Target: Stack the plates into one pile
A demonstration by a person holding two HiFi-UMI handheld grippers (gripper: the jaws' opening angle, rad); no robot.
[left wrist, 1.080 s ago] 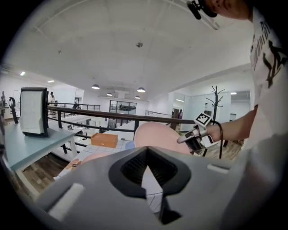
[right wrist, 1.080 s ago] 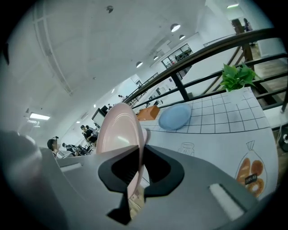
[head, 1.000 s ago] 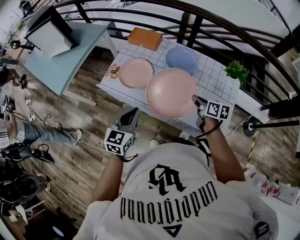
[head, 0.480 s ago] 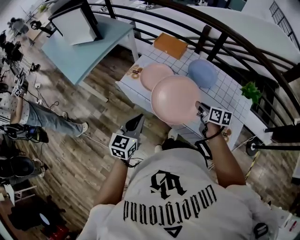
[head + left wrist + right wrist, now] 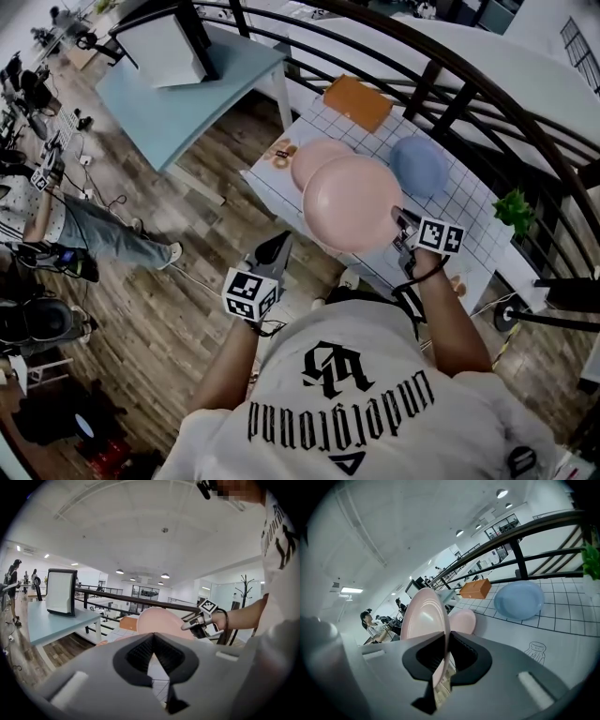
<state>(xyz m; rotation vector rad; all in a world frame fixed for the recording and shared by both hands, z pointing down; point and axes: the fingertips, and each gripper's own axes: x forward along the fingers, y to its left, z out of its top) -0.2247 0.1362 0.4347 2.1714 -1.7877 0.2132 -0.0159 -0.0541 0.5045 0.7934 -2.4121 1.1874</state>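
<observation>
My right gripper (image 5: 398,217) (image 5: 445,637) is shut on the rim of a large pink plate (image 5: 352,202) (image 5: 424,616), held tilted on edge above the white gridded table (image 5: 455,214). A smaller pink plate (image 5: 307,155) (image 5: 463,620) lies on the table, partly hidden behind the large one in the head view. Right of it rests a blue plate (image 5: 419,166) (image 5: 519,599). My left gripper (image 5: 279,240) (image 5: 153,634) hangs off the table's near side over the wooden floor, shut, with nothing in it. The large pink plate (image 5: 159,620) also shows in the left gripper view.
An orange box (image 5: 356,101) sits at the table's far end and a green plant (image 5: 517,211) at its right. A dark railing (image 5: 469,84) runs behind the table. A light blue table (image 5: 187,94) stands to the left. A person (image 5: 56,234) sits at far left.
The right gripper has carried the large pink plate left, so it now overlaps the small pink plate. The left gripper has drifted the same way, still off the table.
</observation>
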